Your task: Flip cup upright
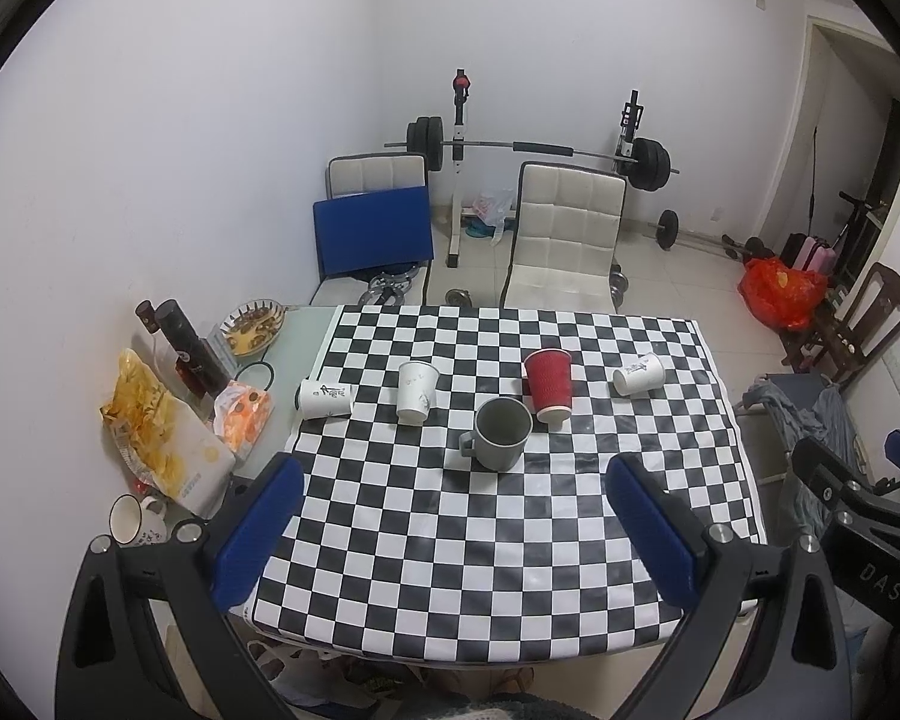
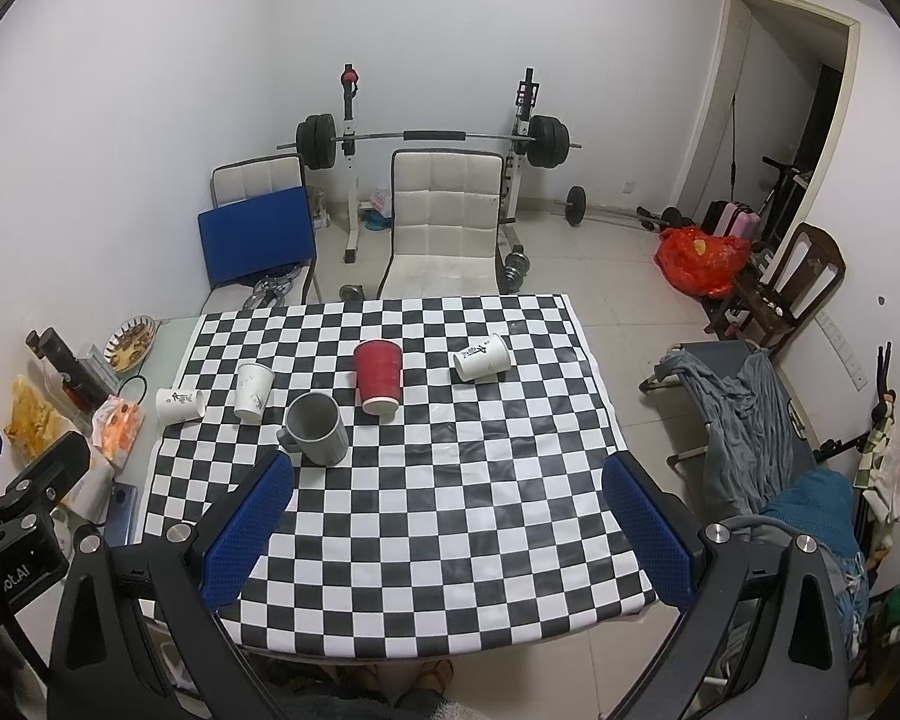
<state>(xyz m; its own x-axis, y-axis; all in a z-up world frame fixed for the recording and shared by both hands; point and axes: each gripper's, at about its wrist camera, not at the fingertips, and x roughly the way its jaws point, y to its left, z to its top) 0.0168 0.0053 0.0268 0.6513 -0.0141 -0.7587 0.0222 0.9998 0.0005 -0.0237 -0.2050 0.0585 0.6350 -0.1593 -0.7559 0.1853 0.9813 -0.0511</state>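
On the checkered tablecloth (image 1: 450, 528) stand a grey mug (image 1: 501, 433) upright, a red paper cup (image 1: 549, 385) upside down and a white paper cup (image 1: 417, 391) upside down. Two more white cups lie on their sides, one at the left (image 1: 325, 398) and one at the right (image 1: 638, 373). The right wrist view shows the same: grey mug (image 2: 317, 429), red cup (image 2: 379, 377), white cup (image 2: 253, 390), lying cups left (image 2: 180, 404) and right (image 2: 482, 357). My left gripper (image 1: 453, 531) and right gripper (image 2: 447, 531) are both open and empty, held above the table's near edge.
Left of the cloth lie snack bags (image 1: 162, 438), a dark bottle (image 1: 189, 348), a bowl (image 1: 252, 324) and a white mug (image 1: 135, 519). Two white chairs (image 1: 561, 240) and a barbell rack (image 1: 540, 150) stand behind the table. A cot with clothes (image 2: 744, 408) is at the right.
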